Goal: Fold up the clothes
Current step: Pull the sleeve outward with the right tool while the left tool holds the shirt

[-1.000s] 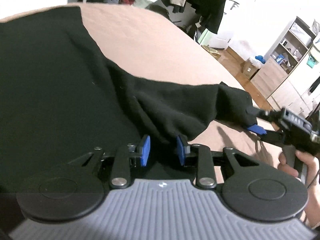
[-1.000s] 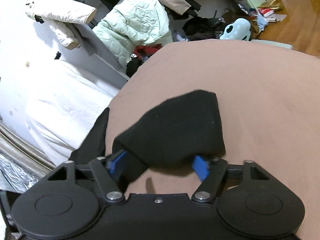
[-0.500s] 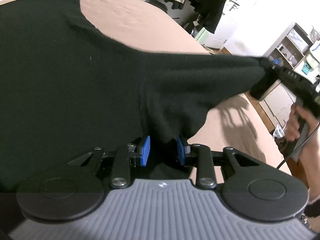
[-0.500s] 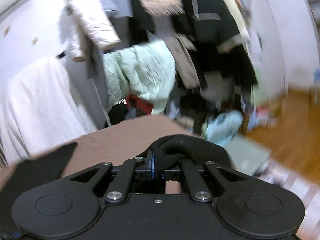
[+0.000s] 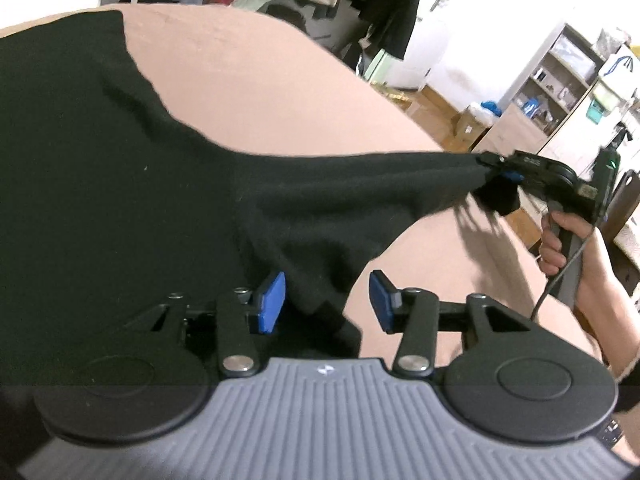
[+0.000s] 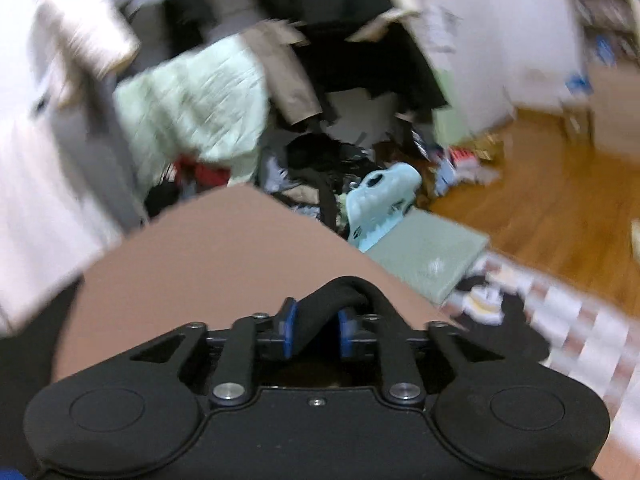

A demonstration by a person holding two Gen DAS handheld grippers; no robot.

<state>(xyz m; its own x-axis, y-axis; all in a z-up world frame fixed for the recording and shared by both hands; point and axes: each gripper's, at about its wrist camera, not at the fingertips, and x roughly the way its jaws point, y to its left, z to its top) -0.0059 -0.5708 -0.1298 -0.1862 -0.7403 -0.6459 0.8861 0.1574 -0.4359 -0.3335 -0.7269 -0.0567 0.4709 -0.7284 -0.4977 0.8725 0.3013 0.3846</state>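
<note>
Here the left gripper (image 5: 326,306) jaws gape around the black garment (image 5: 120,200), while the right gripper (image 6: 316,330) jaws pinch its sleeve.

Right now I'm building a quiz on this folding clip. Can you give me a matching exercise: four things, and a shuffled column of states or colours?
Things:
1. left tool
2. right tool
3. black garment
4. bed surface

States or colours:
A. pinkish brown
B. stretched between the bed and a tool
C. open, blue pads apart
D. shut on a bunched sleeve end

Pairs: 1-C, 2-D, 3-B, 4-A
</note>
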